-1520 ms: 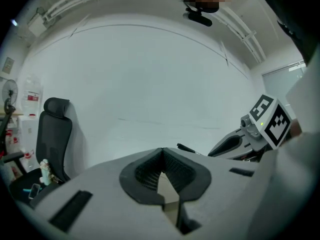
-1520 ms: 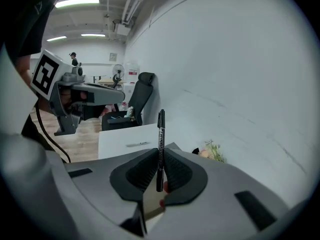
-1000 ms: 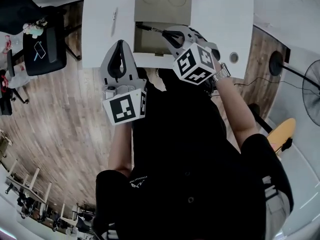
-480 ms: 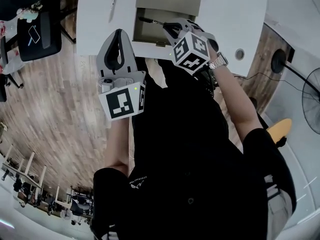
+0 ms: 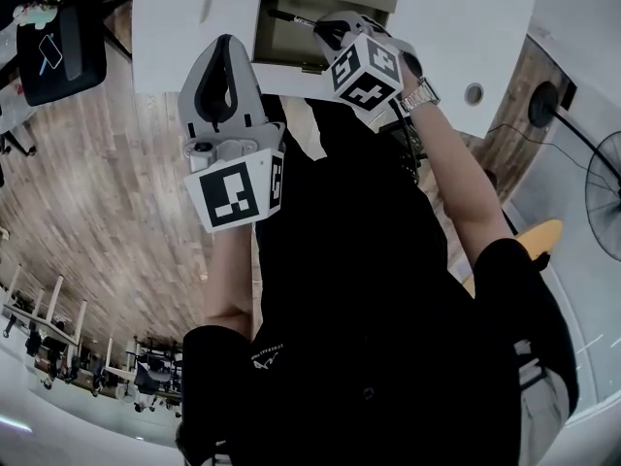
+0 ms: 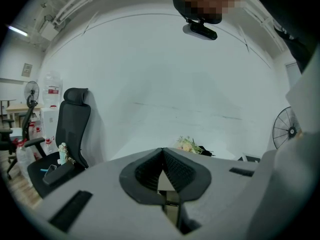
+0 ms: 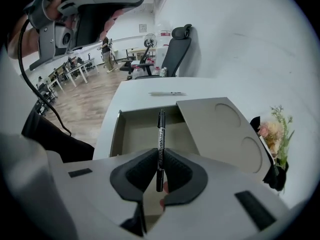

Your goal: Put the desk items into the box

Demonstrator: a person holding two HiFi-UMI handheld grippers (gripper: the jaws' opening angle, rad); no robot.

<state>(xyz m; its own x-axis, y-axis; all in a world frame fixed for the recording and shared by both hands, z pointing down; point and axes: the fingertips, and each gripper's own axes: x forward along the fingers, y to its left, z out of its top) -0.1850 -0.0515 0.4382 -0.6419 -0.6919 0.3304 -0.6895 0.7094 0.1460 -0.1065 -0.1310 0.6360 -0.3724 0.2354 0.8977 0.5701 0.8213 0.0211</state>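
The white table [image 7: 145, 91] carries the box [image 7: 145, 134], which stands open. A black office chair [image 7: 179, 46] stands off to the left of the box, beyond the table's edge. The lid [image 7: 220, 126] lies flat along the box's far side, edge to edge with it, showing 2 round recesses. I hold my left gripper [image 6: 162, 151] up to the left of the box and nearer to me, its jaws pressed together with nothing between them. My right gripper [image 7: 160, 154] hangs at the box's near right side, jaws pinching 1 black marker [image 7: 160, 134], which points out over the box's open inside. A bunch of flowers [image 7: 275, 131] sits past the lid from the box. 1 thin pen [image 7: 167, 93] lies on the table just left of the box.
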